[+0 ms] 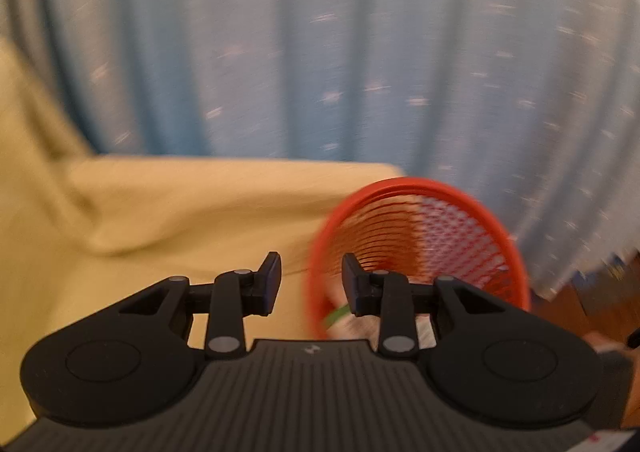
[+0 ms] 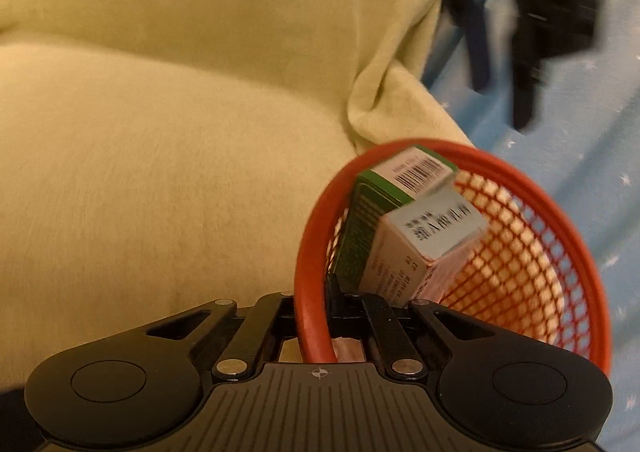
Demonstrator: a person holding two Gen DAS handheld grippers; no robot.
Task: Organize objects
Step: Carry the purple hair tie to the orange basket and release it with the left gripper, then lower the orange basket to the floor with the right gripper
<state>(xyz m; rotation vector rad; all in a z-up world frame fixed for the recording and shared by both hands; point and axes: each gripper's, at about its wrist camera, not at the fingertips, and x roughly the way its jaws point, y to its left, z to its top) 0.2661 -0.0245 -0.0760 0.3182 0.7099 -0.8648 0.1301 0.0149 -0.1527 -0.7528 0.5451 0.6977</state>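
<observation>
Now the right gripper [image 2: 316, 316] has its jaws clamped on the rim of the red mesh basket [image 2: 560, 219], which holds 2 small boxes [image 2: 424, 244] above the yellow bedsheet [image 2: 160, 171]. The left gripper [image 1: 312, 280] has its jaws apart and empty.

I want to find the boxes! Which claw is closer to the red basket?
Right. The right claw is shut on the red basket's rim. The left claw is open with nothing between its fingers, the basket just beyond it.

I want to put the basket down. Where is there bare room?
The yellow-green cloth left of the red basket is bare up to its fold by the blue curtain. Crowded: the basket's left side, with the green box and pale box.
</observation>
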